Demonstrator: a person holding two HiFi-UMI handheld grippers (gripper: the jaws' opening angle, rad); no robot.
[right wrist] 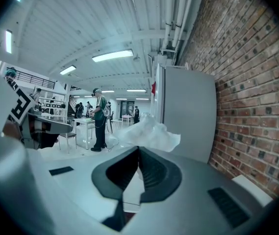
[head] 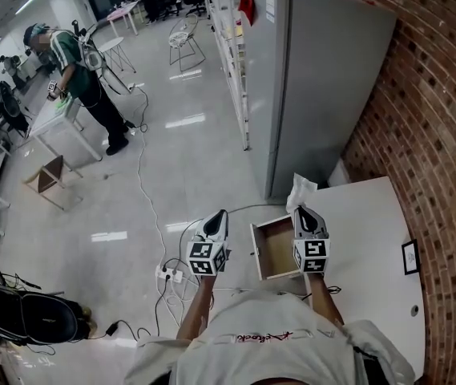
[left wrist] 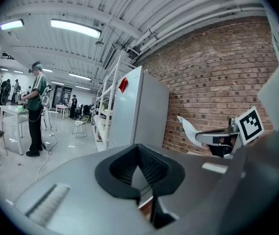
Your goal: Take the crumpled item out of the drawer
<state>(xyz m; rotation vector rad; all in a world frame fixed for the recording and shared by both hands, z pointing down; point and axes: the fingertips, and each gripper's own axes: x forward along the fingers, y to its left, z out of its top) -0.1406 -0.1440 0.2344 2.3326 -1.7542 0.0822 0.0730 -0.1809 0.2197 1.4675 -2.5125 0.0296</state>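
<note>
My right gripper [head: 301,209] is shut on a white crumpled item [head: 300,189], which it holds up in the air above the far end of the open wooden drawer [head: 254,252]. In the right gripper view the crumpled item [right wrist: 149,133] sticks out past the closed tip of the right gripper [right wrist: 139,151]. The drawer's inside looks bare. My left gripper [head: 221,215] hovers over the floor to the left of the drawer, apart from it. In the left gripper view the left gripper [left wrist: 139,148] is shut with nothing in it, and the crumpled item [left wrist: 188,129] shows at the right.
The drawer belongs to a white table [head: 372,239] against a brick wall [head: 436,119]. A tall grey cabinet [head: 316,79] stands just beyond. A power strip [head: 171,275] and cables lie on the floor at the left. A person [head: 83,79] stands far off at a table.
</note>
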